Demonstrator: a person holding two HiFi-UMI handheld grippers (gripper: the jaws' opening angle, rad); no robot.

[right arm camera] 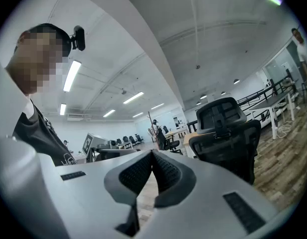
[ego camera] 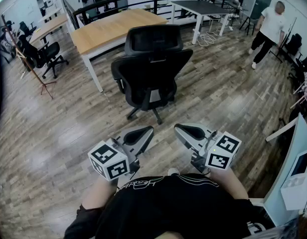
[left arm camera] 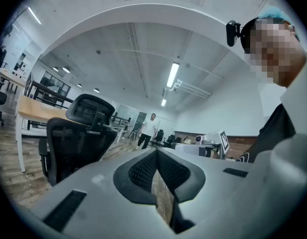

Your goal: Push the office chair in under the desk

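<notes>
Facing the office chair from behind, the operator holds both grippers level at 6 o'clock of the chair, well apart from it.

1. Gripper state. The left gripper has its jaws pressed together with nothing between them. The right gripper is the same: jaws together, empty. Judgement: closed jaws suit a push, since each gripper then presents 1 solid tip to the backrest.

2. Task object. The chair stands pulled out on the wooden floor, backrest toward the operator and seat toward the bench at 12 o'clock. The headrest overlaps the near bench edge in the head view; the seat does not appear to be under the top. The push is not yet begun.

3. Edges and room. A white bench leg stands at 9 o'clock of the chair. Judgement: keep the wheeled base to the right of this leg. Open floor lies between the grippers and the chair, and at 3 o'clock. A walking person is at 2 o'clock, well apart from the travel path. A coat stand at 10 o'clock is also well apart.
</notes>
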